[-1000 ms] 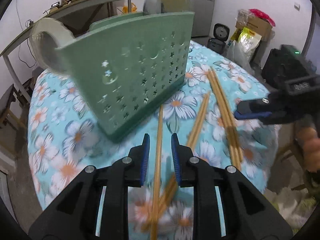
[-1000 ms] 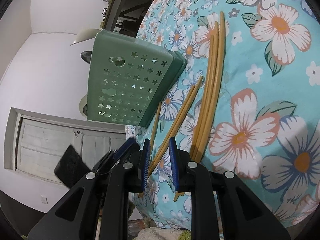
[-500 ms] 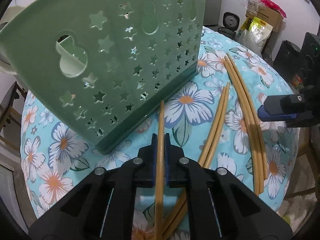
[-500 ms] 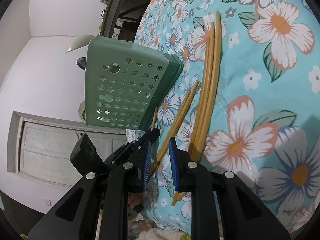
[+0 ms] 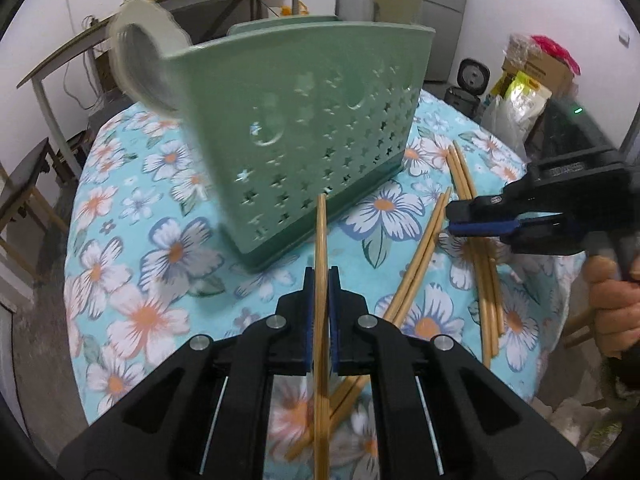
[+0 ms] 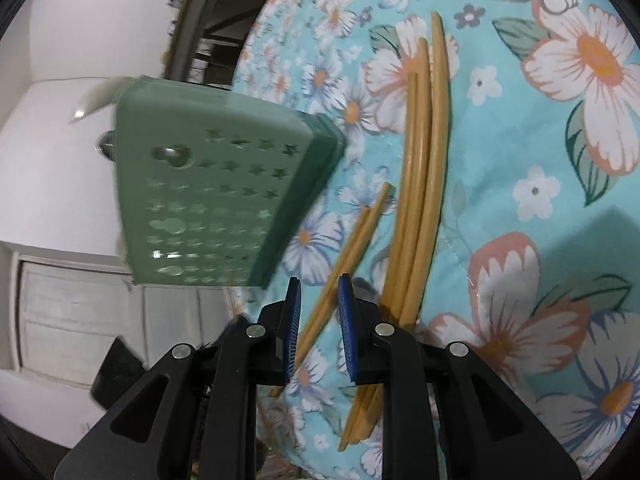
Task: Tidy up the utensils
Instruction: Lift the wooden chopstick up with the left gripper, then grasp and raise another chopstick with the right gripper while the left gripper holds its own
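No legible text anywhere — only a small pale marking on the black upper finger (image 5: 494,200) of the right gripper (image 5: 464,220), and another on its black body (image 5: 568,168), both too blurred to read.

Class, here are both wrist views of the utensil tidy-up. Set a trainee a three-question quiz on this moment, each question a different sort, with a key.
1. True or false: the left hand-held gripper is shut on a chopstick.
2. The green holder stands: A) upright on the tablecloth B) flat on its side C) in a sink.
3. Fill in: the right hand-held gripper grips ____.

Key: 1 true; 2 A; 3 nothing, its jaws stand apart over the loose chopsticks.
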